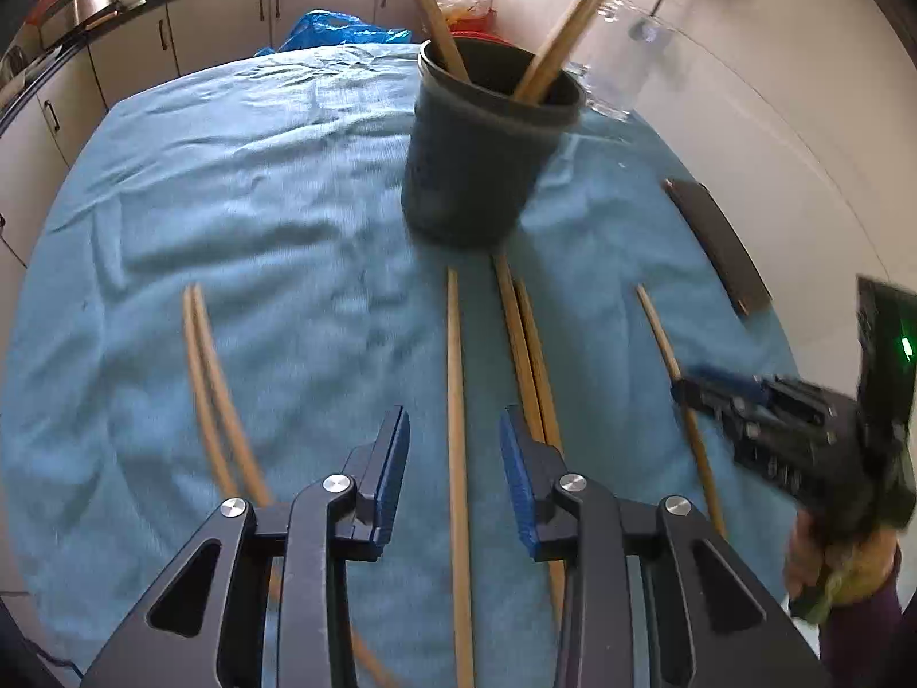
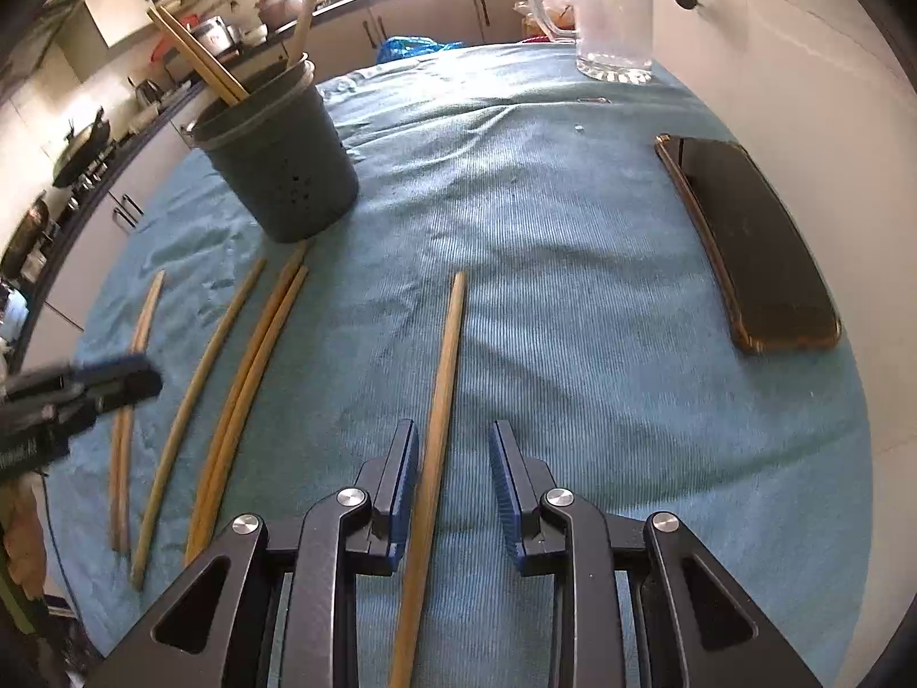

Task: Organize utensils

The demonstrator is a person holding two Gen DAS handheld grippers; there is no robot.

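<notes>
Nearest in the left wrist view, the left gripper [image 1: 454,461] points down at the blue cloth [image 1: 258,218] with its jaws apart; a single chopstick [image 1: 457,430] lies in the gap, touching neither pad. At about ten o'clock from it lies a curved pair of chopsticks [image 1: 209,378], and just past its right finger, at one o'clock, a second pair [image 1: 524,344] lies side by side. At three o'clock the right gripper [image 1: 688,387] reaches in over an outer chopstick [image 1: 659,327]. In the right wrist view the right gripper [image 2: 453,470] also stands with jaws apart, and that same outer chopstick [image 2: 444,378] lies between them, close against the left pad; I cannot tell whether it touches. Farther off, at eleven o'clock in this view, the dark utensil holder [image 2: 286,172] stands upright with several chopsticks leaning in it. A dark phone [image 2: 756,246] lies at two o'clock, and a clear glass mug [image 2: 613,11] stands at the far edge, at one o'clock.
</notes>
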